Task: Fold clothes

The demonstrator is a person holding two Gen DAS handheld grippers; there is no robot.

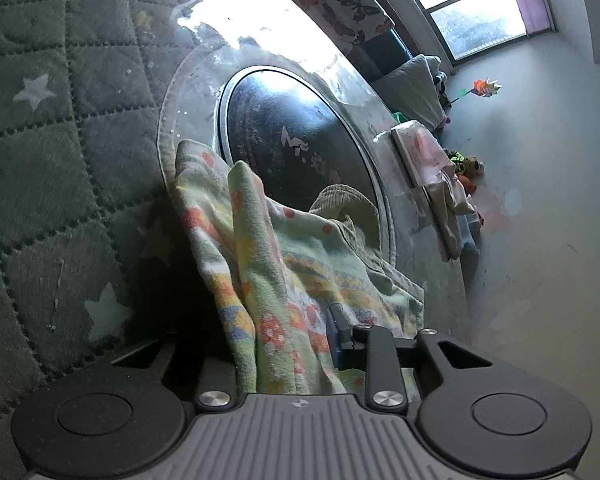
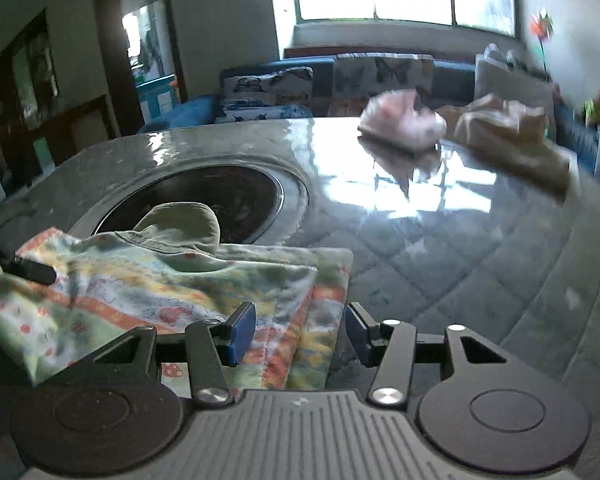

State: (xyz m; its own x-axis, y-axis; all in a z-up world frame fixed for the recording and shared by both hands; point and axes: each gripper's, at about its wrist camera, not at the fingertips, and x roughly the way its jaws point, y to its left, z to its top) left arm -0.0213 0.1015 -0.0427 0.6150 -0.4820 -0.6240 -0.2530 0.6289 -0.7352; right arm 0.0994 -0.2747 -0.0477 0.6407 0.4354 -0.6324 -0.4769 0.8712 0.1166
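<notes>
The left gripper (image 1: 300, 336) is clenched on a bunched fold of the patterned garment (image 1: 268, 272): cloth fills the space between its fingers, hiding the left one, while the blue pad of the right finger (image 1: 340, 332) presses against the fabric. The right gripper (image 2: 300, 332) is released, its blue-padded fingers (image 2: 242, 332) standing apart over the near right corner of the same garment (image 2: 204, 284), with the folded edge lying between them and neither pad pressing on it.

The garment, pale green with orange and yellow print, lies folded on the near part of the worktop (image 2: 440, 220), its olive ribbed collar (image 2: 180, 224) at the far side, overlapping the rim of a round dark recess (image 2: 236, 196) set in the worktop. Nothing can be made out inside the recess apart from reflections.

Far right on the glossy worktop sit a pink bundle (image 2: 404, 120) and a beige cloth (image 2: 508, 132), both blurred. A grey quilted cover with white stars (image 1: 60, 152) borders the worktop.
</notes>
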